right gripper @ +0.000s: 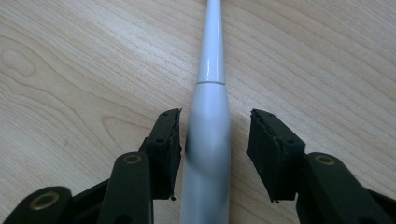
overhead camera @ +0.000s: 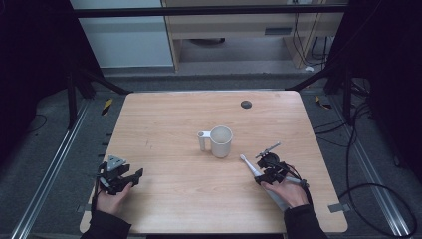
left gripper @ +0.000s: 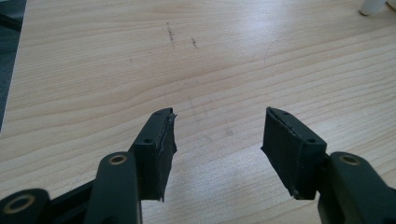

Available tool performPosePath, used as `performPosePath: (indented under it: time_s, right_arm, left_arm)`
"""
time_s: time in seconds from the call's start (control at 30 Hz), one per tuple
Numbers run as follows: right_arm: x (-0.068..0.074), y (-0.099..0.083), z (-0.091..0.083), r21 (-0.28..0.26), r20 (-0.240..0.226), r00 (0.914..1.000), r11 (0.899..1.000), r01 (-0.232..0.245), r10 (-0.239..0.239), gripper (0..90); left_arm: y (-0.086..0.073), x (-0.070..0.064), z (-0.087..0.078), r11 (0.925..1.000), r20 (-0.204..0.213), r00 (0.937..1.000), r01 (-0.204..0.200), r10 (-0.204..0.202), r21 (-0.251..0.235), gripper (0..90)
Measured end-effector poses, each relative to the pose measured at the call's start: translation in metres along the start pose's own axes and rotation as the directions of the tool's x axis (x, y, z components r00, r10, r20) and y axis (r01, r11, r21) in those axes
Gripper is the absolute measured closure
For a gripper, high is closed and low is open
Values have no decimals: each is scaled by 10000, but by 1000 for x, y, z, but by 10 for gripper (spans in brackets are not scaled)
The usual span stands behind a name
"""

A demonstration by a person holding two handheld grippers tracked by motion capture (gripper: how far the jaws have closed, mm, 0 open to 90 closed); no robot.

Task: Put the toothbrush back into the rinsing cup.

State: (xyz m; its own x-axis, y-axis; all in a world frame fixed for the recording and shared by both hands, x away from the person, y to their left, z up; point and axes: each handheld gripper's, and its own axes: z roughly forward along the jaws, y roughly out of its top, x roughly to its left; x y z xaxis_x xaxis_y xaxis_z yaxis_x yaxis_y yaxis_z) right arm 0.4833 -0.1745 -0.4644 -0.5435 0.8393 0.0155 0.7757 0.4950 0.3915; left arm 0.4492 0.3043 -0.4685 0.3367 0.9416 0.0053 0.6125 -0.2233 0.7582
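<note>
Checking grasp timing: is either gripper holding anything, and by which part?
Nothing held. The open right gripper straddles the toothbrush handle; the left gripper is open over bare table.

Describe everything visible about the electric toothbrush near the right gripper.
The electric toothbrush is white and smooth, likely plastic, with a thick handle that narrows at a seam into a slim neck. It lies flat on the wooden table, its small brush head pointing away from the person toward the white mug, which it does not touch. The right gripper straddles the handle with its jaws open: the left-hand jaw sits right against it, while a clear gap remains on the other side. The handle's rear end is hidden under the hand.
</note>
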Motion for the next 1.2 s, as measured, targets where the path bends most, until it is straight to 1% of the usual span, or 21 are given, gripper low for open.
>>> performPosePath:
  time_s: [0.1, 0.27, 0.3, 0.33, 0.37, 0.4, 0.5, 0.53, 0.63, 0.73, 0.87, 1.2]
  right_arm:
    - [-1, 0, 2, 78, 18, 10000, 10000, 62, -62, 551]
    - [-2, 1, 4, 151, -26, 10000, 9999, -40, 41, 575]
    - [-2, 0, 5, 144, 59, 10000, 9999, 75, -76, 581]
    - [-2, 1, 5, 222, 12, 10000, 9997, -43, 43, 585]
    - [-2, 1, 5, 250, 15, 10000, 9997, -6, 6, 587]
    - [-1, 1, 6, 289, 22, 10000, 9996, -75, 75, 590]
    - [-2, 2, 8, 407, 53, 10000, 9992, -22, 20, 604]
    - [-1, 2, 8, 398, 88, 9999, 9992, -93, 89, 613]
    - [-1, 2, 8, 424, 87, 9999, 9990, -102, 99, 626]
    - [-1, 3, 8, 485, 16, 10000, 9988, -93, 92, 644]
    - [1, 4, 8, 557, -39, 9998, 9982, -210, 213, 663]
    - [0, 4, 7, 758, -35, 9994, 9965, -352, 356, 673]
  left_arm:
    - [0, 0, 0, 10000, -4, 10000, -14, 14, 4, 431]
    - [0, 0, 0, 10000, -1, 10000, -62, 62, 46, 431]
    - [0, 0, 0, 10000, 1, 10000, -63, 63, 49, 431]
    - [0, 0, 0, 10000, 1, 10000, -71, 71, 56, 432]
    - [0, 0, 0, 9999, 3, 10000, -88, 88, 69, 432]
    - [0, 0, 0, 9999, 15, 10000, -81, 81, 73, 432]
    - [0, 0, 1, 10000, 14, 10000, -60, 60, 69, 432]
    - [0, 0, 1, 10000, 16, 10000, -62, 62, 70, 433]
    - [0, 0, 1, 9999, 11, 10000, -78, 78, 85, 433]
    - [0, 0, 1, 9999, 12, 10000, -86, 86, 101, 434]
    - [0, 0, 1, 9999, 12, 10000, -75, 75, 113, 436]
    - [0, 0, 1, 9999, 25, 10000, -64, 64, 125, 439]
